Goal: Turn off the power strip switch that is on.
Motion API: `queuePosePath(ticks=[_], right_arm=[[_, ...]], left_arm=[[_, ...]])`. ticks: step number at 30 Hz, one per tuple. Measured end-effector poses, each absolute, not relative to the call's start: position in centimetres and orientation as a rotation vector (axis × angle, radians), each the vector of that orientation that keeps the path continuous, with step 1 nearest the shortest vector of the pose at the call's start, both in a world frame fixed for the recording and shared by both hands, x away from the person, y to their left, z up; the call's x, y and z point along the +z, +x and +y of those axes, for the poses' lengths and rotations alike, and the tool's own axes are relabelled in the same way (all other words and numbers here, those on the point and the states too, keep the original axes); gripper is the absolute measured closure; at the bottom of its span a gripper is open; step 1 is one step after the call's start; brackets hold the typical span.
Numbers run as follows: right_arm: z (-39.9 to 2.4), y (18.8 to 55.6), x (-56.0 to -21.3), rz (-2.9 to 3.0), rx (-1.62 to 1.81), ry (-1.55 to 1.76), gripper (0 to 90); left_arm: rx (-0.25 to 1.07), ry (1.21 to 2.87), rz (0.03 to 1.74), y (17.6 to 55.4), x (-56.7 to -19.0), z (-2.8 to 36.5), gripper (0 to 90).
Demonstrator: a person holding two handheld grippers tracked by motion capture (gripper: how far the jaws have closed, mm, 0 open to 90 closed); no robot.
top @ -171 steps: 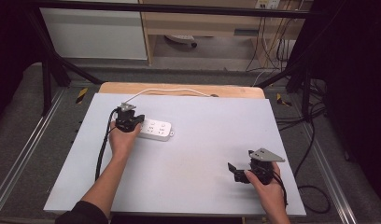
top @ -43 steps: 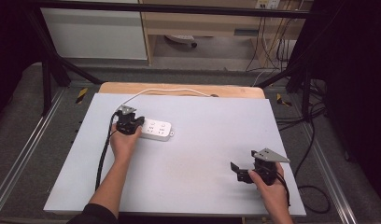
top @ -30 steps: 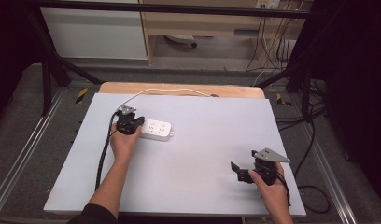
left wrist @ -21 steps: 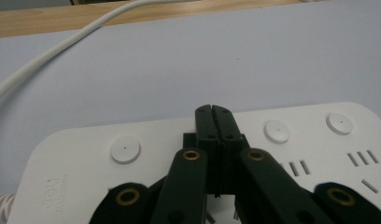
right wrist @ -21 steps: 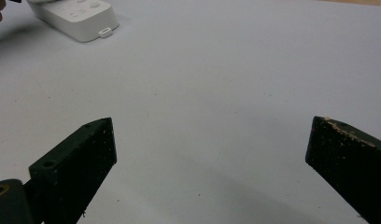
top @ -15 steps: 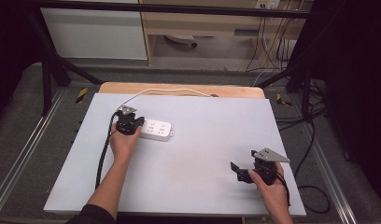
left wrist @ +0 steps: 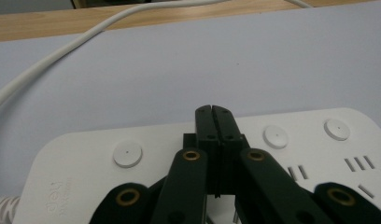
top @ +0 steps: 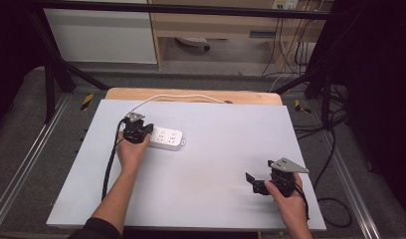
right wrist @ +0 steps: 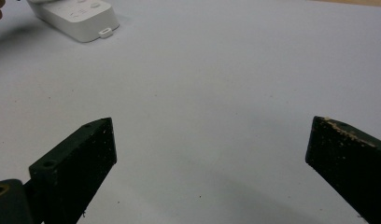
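A pale grey table [top: 216, 164] carried a white power strip [top: 163, 139] toward its far left, its white cord [top: 181, 96] curving back over the wooden edge behind. The left gripper [left wrist: 212, 111] sat over the strip's near end, jaws clenched flat together with nothing between them, their tips above the strip's top face among its round buttons. The right gripper [top: 254, 183] rested well apart at the near right, jaws released wide over bare tabletop

The worktop [top: 216, 149] is evenly lit from above, and the surroundings sink into dark. Soft shadows, no glare. Close-ups slightly hazy.
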State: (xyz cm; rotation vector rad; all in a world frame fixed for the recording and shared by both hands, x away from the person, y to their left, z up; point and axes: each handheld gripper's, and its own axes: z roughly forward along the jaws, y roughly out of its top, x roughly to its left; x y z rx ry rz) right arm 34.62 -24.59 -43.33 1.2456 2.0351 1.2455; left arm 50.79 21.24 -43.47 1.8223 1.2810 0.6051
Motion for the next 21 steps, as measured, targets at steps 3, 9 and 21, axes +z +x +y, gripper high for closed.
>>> queuePosePath(ticks=[3, 9, 21], right_arm=[[-24.58, 34.63, -43.32, 2.035, 1.246, 1.247, 2.4], [-24.63, 34.64, -43.32, 2.033, 1.246, 1.246, 2.4], [-24.74, 34.64, -43.26, 2.029, 1.251, 1.249, 2.4]], left_arm=[[0.608, 1.823, 1.275, 50.79, -43.49, 21.24, 90.0], [0.606, 1.811, 1.278, 50.9, -43.56, 21.33, 90.0], [0.607, 1.793, 1.287, 51.08, -43.65, 21.63, 90.0]])
